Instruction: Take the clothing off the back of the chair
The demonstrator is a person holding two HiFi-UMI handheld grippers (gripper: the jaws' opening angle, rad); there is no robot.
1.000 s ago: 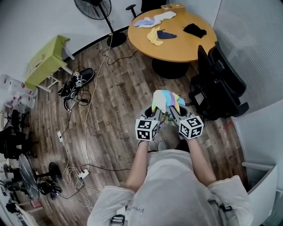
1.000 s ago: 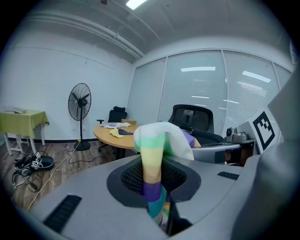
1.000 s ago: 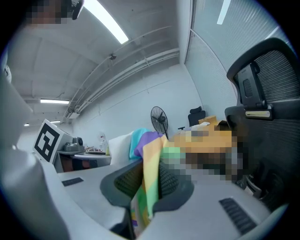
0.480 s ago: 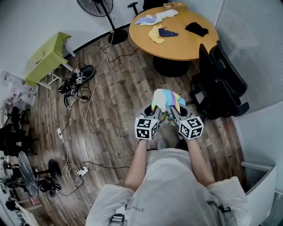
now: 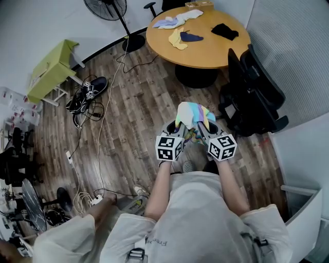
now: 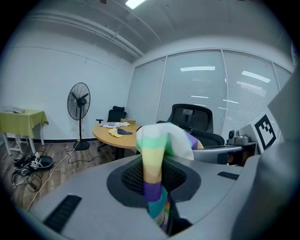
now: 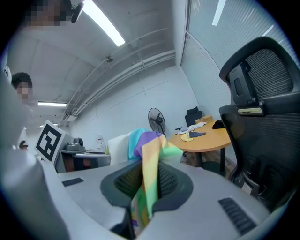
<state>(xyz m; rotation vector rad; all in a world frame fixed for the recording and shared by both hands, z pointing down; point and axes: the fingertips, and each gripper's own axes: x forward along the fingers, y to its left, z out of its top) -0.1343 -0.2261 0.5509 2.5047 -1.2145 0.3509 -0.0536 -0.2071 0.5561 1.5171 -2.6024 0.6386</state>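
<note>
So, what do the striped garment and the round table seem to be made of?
Striped garment: soft, matte cloth; it folds and droops limply where it is held. Round table: the top looks like smooth wood or wood-look laminate, an even orange-brown with a slight sheen; which of the two, I cannot tell.

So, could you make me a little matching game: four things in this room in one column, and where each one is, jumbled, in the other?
Things:
1. striped garment
2. large black office chair
3. standing fan
4. black shoes

Places:
A. on the floor by the green table
B. pinched by the left gripper and the right gripper
C. by the wall, left of the round table
D. beside the round table, by the blinds

Pairs: 1-B, 2-D, 3-C, 4-A
</note>
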